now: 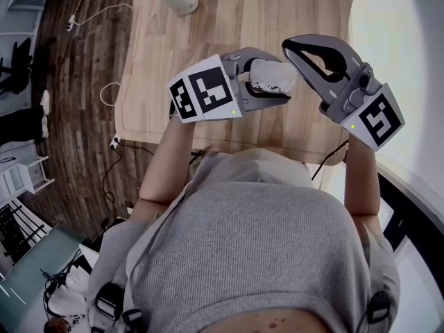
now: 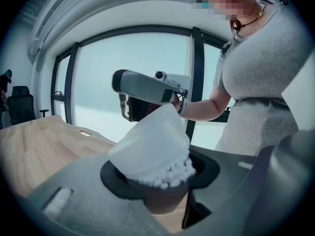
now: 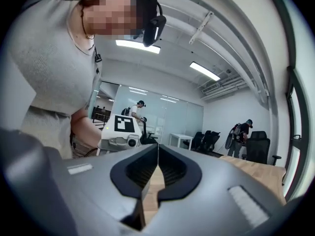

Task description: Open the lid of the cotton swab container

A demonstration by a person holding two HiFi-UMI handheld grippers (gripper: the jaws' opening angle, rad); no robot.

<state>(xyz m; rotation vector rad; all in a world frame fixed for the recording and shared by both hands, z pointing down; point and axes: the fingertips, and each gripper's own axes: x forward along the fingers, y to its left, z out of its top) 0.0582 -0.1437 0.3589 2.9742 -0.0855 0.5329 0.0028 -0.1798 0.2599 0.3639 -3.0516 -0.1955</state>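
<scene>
The left gripper (image 2: 158, 183) is clamped on the cotton swab container (image 2: 161, 203), held in the air over the table (image 1: 277, 12), close to its near edge. The container's long axis stands roughly upright, mouth up, swabs (image 2: 173, 173) showing. Its white lid (image 2: 150, 146) is tipped open, slanting up toward the right gripper (image 3: 158, 167), whose 2 jaws are pressed together on nothing

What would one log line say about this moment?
left claw: holding swab container | lid: tilted up | right claw: shut, beside lid
</scene>
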